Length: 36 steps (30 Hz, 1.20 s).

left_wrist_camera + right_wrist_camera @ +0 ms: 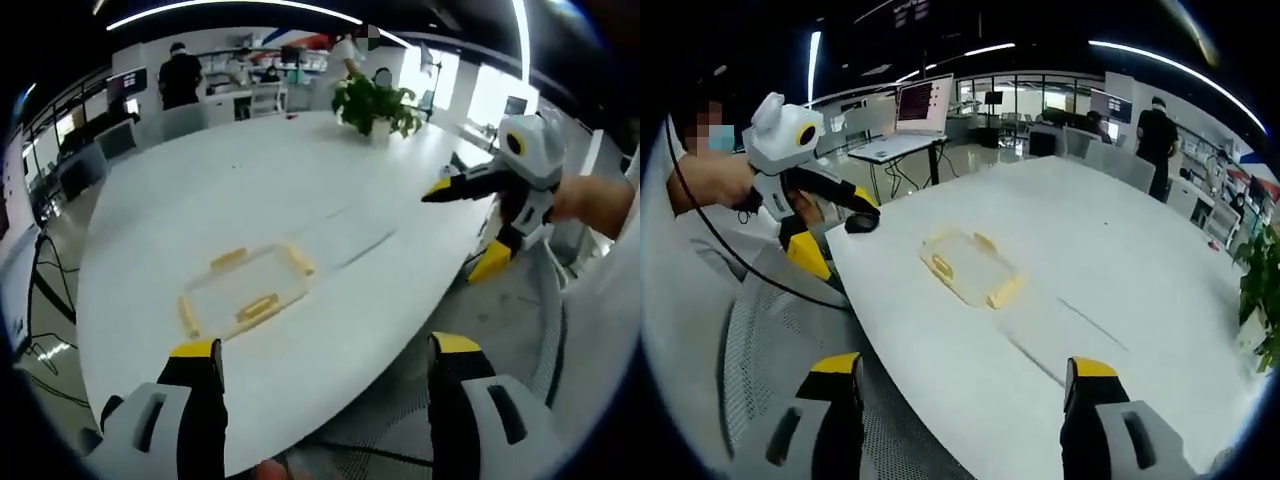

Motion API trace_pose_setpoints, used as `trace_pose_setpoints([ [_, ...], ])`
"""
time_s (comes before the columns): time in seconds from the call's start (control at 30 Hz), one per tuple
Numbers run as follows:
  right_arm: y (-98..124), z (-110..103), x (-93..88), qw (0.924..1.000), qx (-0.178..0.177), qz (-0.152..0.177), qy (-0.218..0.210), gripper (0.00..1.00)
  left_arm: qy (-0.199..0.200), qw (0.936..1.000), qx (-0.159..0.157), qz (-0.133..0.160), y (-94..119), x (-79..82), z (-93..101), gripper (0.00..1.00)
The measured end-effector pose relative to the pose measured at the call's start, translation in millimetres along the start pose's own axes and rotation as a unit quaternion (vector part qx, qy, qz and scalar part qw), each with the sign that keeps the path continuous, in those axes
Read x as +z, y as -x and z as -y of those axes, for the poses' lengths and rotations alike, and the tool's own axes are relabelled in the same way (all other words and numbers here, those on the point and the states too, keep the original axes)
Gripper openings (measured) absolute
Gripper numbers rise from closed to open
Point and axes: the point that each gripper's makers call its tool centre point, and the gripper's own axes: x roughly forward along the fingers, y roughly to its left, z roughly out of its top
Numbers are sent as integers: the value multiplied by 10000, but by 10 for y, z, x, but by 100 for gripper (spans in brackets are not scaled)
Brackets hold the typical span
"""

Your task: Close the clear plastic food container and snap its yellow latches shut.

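- Office space surrounds a large white table (250,180), with desks, monitors and a few people standing far off at the back, and a potted plant (378,105) near the table's far end.
- Left gripper (325,350): in the left gripper view its yellow-tipped jaws stand wide apart with nothing between them, hanging over the near table edge, short of the container. In the right gripper view the same tool shows at the left, held in a hand, its tips hovering at the table edge.
- Container (247,290): the clear plastic box lies flat near the table's near edge, between the two tools and touched by neither. The lid appears to sit on top, but the plastic is too clear to be sure it is seated.
- Latches (257,307): the yellow tabs on its four sides seem to stick outward rather than folded down, so none looks snapped; this is a judgement from small detail.
- Right gripper (965,385): its jaws are likewise spread wide and empty, well apart from the container (972,267).
- Progress: the task looks barely begun. Pressing the lid home and snapping all four latches remain.
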Motion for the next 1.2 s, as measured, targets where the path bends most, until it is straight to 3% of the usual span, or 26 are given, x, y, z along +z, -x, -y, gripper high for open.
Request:
trace_pose_setpoints([
  [0.13,-58,23,50,9996,31,-54,270,81,-200,9997,-158,-11,3,48,-19,84],
  [0.4,-194,23,178,9991,180,-53,379,81,-879,9951,-334,-301,-48,2,-97,85],
  [0.83,-311,-27,233,9946,437,-225,912,81,-896,9948,-456,-183,-56,110,-249,87],
  [0.93,-333,-10,255,9939,429,-241,992,80,-1148,9918,-473,-299,-62,97,-271,87],
  [1.2,-472,2,367,9934,503,-210,1008,79,-1360,9883,-553,-408,-116,73,-396,87],
])
